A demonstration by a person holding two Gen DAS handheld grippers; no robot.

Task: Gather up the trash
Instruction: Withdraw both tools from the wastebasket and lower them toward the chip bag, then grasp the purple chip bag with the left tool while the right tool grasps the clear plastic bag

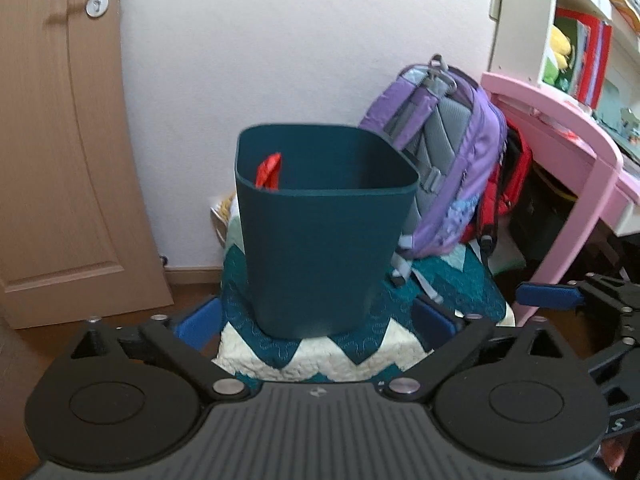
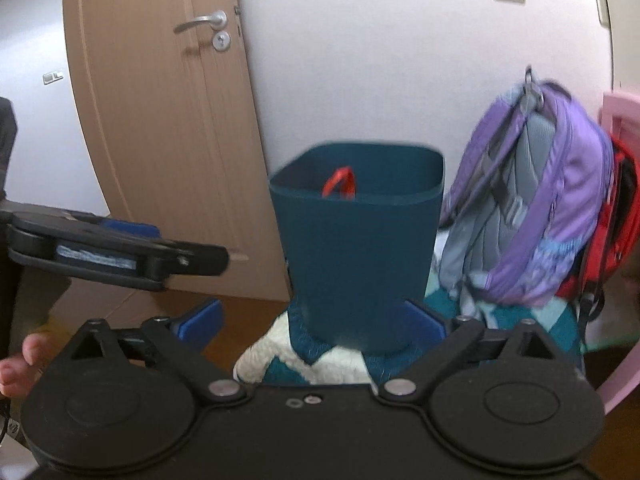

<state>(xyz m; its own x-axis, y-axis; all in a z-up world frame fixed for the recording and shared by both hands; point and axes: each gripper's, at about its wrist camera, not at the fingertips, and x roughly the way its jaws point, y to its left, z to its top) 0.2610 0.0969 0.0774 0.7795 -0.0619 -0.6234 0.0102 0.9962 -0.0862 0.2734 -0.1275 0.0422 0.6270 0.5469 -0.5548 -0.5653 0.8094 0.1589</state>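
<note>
Teal bin (image 1: 320, 236) stands upright on a quilted stool (image 1: 320, 354), red scrap (image 1: 269, 172) inside. Left claw (image 1: 316, 312) and right claw (image 2: 312, 322) both released, holding nothing. Bin looks light, stiff, smooth plastic — likely best pinched at the rim.

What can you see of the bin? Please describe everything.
The bin is dark teal, looks like smooth plastic, squarish with rounded corners, tapering toward its base. It stands upright and lidless on a teal-and-white zigzag quilt. Something red sticks up inside, near the rim. A purple backpack stands close beside it; contact is unclear.
</note>
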